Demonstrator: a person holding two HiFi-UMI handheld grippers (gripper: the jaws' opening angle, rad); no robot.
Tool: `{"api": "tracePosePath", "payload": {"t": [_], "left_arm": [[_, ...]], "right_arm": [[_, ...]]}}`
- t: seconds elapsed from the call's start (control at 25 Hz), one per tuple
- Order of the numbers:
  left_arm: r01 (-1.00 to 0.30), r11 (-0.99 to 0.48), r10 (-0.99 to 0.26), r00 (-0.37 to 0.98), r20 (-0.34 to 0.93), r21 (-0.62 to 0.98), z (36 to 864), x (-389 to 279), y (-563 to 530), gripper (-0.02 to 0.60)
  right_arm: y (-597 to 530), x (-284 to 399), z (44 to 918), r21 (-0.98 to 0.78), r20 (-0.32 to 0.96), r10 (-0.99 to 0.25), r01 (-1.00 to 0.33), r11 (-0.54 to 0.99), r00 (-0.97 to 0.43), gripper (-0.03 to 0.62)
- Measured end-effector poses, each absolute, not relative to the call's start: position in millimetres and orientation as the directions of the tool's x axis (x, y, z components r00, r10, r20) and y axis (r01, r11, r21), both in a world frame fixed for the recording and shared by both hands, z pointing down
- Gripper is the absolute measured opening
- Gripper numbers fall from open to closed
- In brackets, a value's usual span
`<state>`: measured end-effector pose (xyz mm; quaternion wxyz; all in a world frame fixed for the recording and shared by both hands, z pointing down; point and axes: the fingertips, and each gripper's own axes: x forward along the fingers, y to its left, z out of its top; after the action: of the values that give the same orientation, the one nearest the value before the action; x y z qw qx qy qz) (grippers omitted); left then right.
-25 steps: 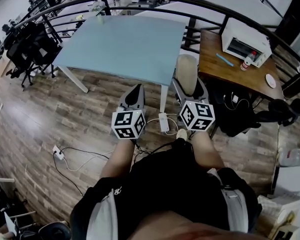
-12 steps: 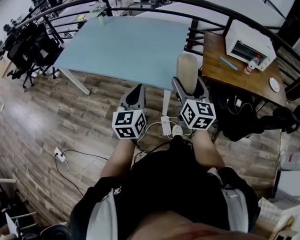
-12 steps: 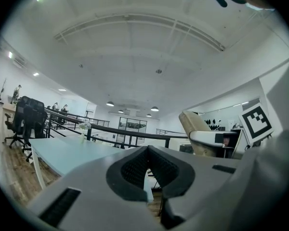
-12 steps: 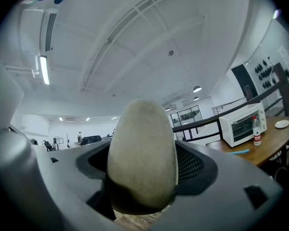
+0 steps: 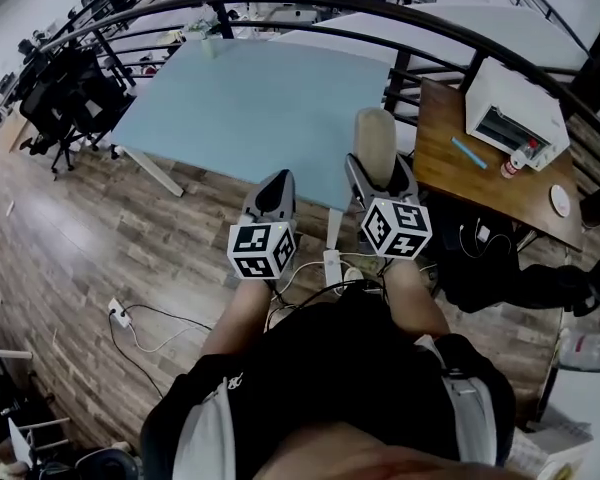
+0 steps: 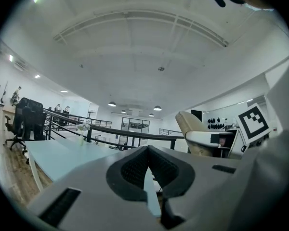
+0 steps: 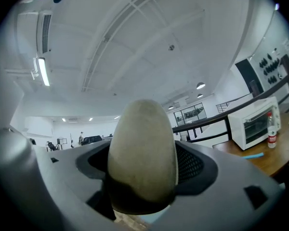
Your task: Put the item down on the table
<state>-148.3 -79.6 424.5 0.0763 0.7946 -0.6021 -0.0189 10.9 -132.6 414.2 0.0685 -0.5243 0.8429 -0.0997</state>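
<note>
From the head view, the person's left gripper [image 5: 271,200] and right gripper [image 5: 380,176] are held out side by side in front of the body, above a brown wood-plank floor [image 5: 100,238] and at the near edge of a large pale-blue rectangular table [image 5: 240,98]. The smooth beige egg-shaped item [image 5: 376,138] sticks out of the right gripper, its rounded end pointing away from the person and overlapping the table's near right corner; this view does not tell how high it sits above the tabletop. The right gripper view settles the grip: both dark ribbed pads press against the item's sides, so that gripper is clamped on it, and the item fills the middle of the view. The left gripper view shows what the head view cannot: its two pads meet along a thin line with nothing between them. That view also catches the item from the side, beside the right gripper's marker cube. Only the head view lays out the surroundings: a curved black metal railing [image 5: 310,3] beyond the table, and to the right a brown wooden desk [image 5: 450,128] carrying a white toaster oven [image 5: 515,113], a small bottle [image 5: 521,158] and a blue pen [image 5: 470,152].
</note>
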Motion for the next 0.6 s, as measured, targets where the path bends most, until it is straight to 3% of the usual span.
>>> {"api": "tracePosePath", "payload": {"t": [0.6], "left_arm": [[-0.979, -0.157, -0.976, 0.174, 0.131, 0.130, 428.3, -118.3, -209.9, 0.014]], "right_arm": [[-276.6, 29.4, 422.8, -0.214, 0.033, -0.843, -0.828, 0.518, -0.536, 0.387]]}}
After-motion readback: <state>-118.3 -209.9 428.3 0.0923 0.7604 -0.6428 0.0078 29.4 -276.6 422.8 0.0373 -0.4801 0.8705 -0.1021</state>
